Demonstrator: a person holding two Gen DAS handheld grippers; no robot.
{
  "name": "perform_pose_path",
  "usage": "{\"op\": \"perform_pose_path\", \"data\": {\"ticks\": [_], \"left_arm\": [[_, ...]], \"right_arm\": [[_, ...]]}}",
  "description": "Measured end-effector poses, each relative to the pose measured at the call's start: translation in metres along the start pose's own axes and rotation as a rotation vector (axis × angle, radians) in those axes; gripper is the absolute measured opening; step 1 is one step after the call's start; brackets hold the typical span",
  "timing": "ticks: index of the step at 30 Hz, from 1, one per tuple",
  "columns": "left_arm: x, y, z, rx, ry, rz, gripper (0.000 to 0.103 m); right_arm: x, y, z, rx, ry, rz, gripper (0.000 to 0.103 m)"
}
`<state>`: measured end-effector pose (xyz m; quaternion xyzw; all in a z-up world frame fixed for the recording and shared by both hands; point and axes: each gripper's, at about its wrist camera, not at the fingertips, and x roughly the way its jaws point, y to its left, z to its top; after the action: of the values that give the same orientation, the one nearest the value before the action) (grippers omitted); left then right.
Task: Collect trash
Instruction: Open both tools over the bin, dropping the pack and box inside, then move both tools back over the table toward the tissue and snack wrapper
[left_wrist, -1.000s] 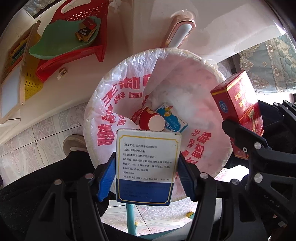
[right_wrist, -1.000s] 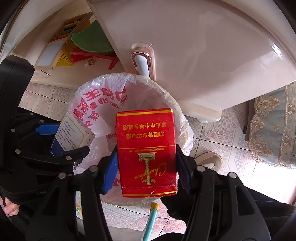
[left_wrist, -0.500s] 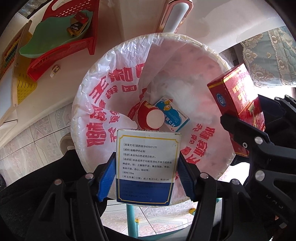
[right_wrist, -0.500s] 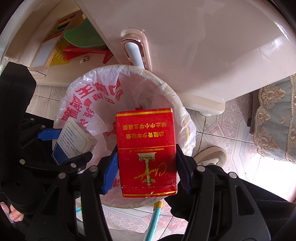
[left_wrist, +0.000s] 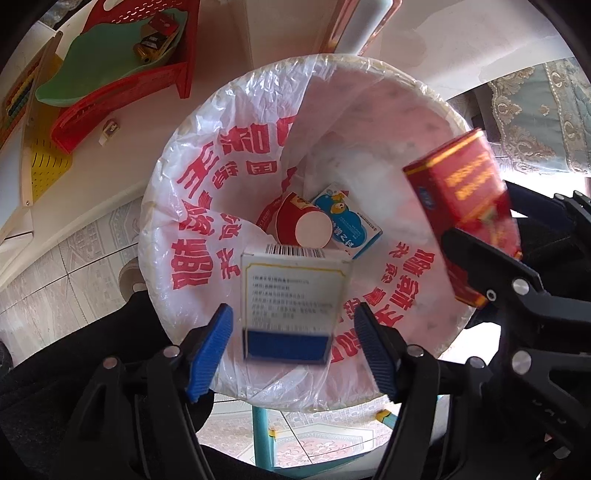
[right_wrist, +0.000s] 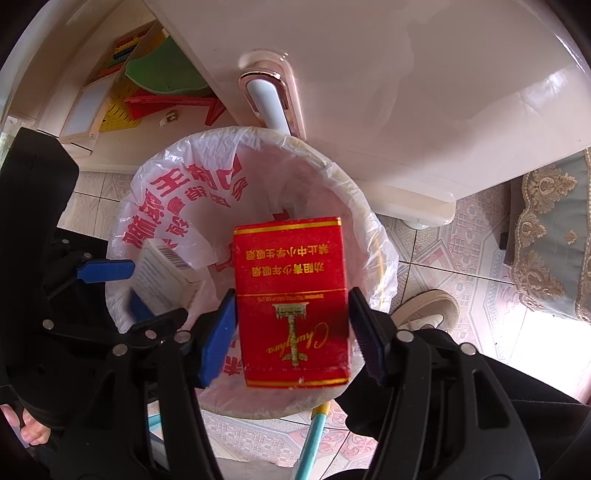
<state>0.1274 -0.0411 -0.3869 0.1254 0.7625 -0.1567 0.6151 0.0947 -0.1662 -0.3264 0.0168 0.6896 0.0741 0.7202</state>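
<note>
A round bin lined with a white bag with red print (left_wrist: 207, 206) sits below both grippers; it also shows in the right wrist view (right_wrist: 177, 192). My left gripper (left_wrist: 295, 336) is open, and a white and blue box (left_wrist: 291, 302), blurred, is loose between its blue pads above the bin. My right gripper (right_wrist: 291, 328) is open, and a red cigarette pack (right_wrist: 291, 295) is loose between its pads over the bin; the pack also shows in the left wrist view (left_wrist: 469, 206). A red paper cup (left_wrist: 299, 225) and a blue and white carton (left_wrist: 347, 221) lie in the bin.
A pale cabinet with a white handle (right_wrist: 269, 107) stands just behind the bin. A red plastic stool with a green tray (left_wrist: 110, 70) is at the back left. A patterned cushion (right_wrist: 550, 240) is at the right. A shoe (right_wrist: 428, 310) rests on the tiled floor.
Both grippers have opened. The white and blue box and the red pack have come free of the pads and are dropping toward the bin. Both grippers have moved closer over the bin.
</note>
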Motion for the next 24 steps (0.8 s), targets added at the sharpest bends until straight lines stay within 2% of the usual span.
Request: {"op": "perform_pose_path", "data": {"ticks": [1, 24], "left_arm": [[0.0, 0.001, 0.0, -0.004, 0.001, 0.0, 0.073], [-0.011, 0.005, -0.008, -0.048, -0.007, -0.016, 0.075]], "right_arm": [[-0.001, -0.002, 0.0, 0.007, -0.005, 0.01, 0.078], [-0.012, -0.003, -0.005, 0.015, -0.026, 0.013, 0.078]]}}
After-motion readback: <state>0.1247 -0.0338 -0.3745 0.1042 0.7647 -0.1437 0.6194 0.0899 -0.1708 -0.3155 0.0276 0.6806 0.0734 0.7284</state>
